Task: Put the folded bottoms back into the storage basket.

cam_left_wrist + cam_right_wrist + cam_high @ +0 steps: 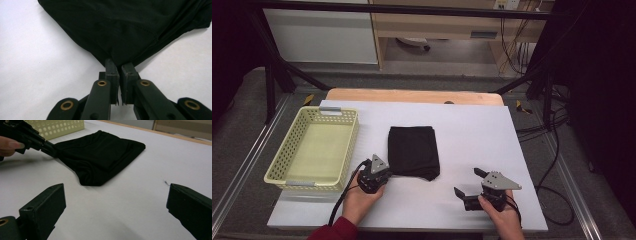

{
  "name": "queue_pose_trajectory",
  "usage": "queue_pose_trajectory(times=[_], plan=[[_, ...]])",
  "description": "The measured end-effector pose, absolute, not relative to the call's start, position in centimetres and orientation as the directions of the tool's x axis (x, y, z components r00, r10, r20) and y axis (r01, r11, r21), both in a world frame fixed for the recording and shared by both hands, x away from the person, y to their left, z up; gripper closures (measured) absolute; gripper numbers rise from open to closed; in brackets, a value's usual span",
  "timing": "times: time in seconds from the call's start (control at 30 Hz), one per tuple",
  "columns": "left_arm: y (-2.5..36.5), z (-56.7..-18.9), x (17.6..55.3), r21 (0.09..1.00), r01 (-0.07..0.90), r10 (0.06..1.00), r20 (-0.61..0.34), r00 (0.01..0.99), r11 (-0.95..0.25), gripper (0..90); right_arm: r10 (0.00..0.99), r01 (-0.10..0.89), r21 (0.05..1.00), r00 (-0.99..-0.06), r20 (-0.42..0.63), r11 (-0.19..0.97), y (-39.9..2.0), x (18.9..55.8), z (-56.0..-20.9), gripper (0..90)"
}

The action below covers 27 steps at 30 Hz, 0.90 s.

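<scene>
A folded black cloth (413,151) lies flat in the middle of the white table (477,130). My left gripper (387,171) sits at the cloth's near left corner. In the left gripper view its jaws are pressed together on that corner (120,65), and the cloth (125,27) spreads away from them. My right gripper (467,181) rests near the front edge, to the right of the cloth and apart from it, jaws wide open. In the right gripper view nothing lies between its jaws (115,202); the cloth (100,155) and the left gripper (48,148) show beyond.
A pale yellow perforated basket (307,184) stands empty at the table's left side, close to the left hand; its wall (57,127) shows in the right gripper view. A wooden strip (412,96) runs along the table's far edge. Black cables (557,165) hang off the right.
</scene>
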<state>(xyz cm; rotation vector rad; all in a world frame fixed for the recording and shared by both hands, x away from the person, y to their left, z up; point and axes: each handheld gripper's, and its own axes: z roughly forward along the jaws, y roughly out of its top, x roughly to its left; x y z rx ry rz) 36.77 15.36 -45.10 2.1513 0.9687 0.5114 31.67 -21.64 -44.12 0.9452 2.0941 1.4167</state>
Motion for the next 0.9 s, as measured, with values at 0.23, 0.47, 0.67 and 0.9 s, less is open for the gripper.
queue_pose_trajectory(times=[0.23, 0.47, 0.67, 0.9], plan=[[15.7, -45.1, 36.0, 0.742, 0.484, 0.758, 0.052, 0.65, -0.465, 86.4, 0.737, 0.288, 0.925, -0.675, 0.014, 0.246, -21.5, 31.7, -44.1, 2.7], [16.0, -45.0, 35.3, 0.743, 0.484, 0.758, 0.047, 0.65, -0.462, 86.4, 0.735, 0.288, 0.925, -0.678, 0.013, 0.248, -21.4, 31.6, -44.1, 2.7], [16.1, -45.0, 34.7, 0.739, 0.484, 0.754, 0.048, 0.655, -0.468, 86.4, 0.731, 0.29, 0.924, -0.682, 0.018, 0.248, -21.2, 31.6, -44.0, 2.6], [16.6, -44.8, 33.3, 0.737, 0.479, 0.747, 0.052, 0.663, -0.476, 86.4, 0.721, 0.312, 0.913, -0.693, 0.027, 0.265, -20.5, 31.3, -44.1, 2.7]])
